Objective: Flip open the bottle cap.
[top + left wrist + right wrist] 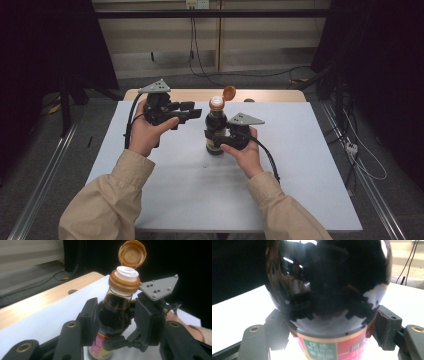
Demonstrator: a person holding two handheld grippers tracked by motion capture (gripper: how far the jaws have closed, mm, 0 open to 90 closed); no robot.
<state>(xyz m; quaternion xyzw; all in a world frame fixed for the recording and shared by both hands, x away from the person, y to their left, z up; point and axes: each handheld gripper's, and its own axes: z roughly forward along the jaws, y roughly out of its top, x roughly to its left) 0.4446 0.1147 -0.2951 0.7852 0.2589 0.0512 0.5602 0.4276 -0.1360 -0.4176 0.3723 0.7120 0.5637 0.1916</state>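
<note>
While a person in tan sleeves (107,200) leans in from the bottom of the high view, a white table (300,165) fills the middle of the frame, and at its centre stands a dark sauce bottle (215,131), upright, its base on the tabletop and its orange flip cap (228,93) hinged open above the white spout. The right gripper (220,140), just right of centre in the high view, has its jaws pinching the bottle low on its body; in the right gripper view the glossy black shoulder looms in the upper half of the frame and the two pads press the labelled band (329,346) at bottom centre from either side. The left gripper (192,112), left of centre and raised off the table, points at the bottle's neck; in the left gripper view its jaws stand spread, one on each side of the bottle (115,315) in the middle of the frame, not closed on it, with the open cap (132,253) at top centre. The work in hand appears to be the cap: the bottle is steadied while the other tool addresses the top. The next move likely calls for the left gripper to rise to the lid and press it down over the spout, with the right holding firm so the bottle does not tip.
</note>
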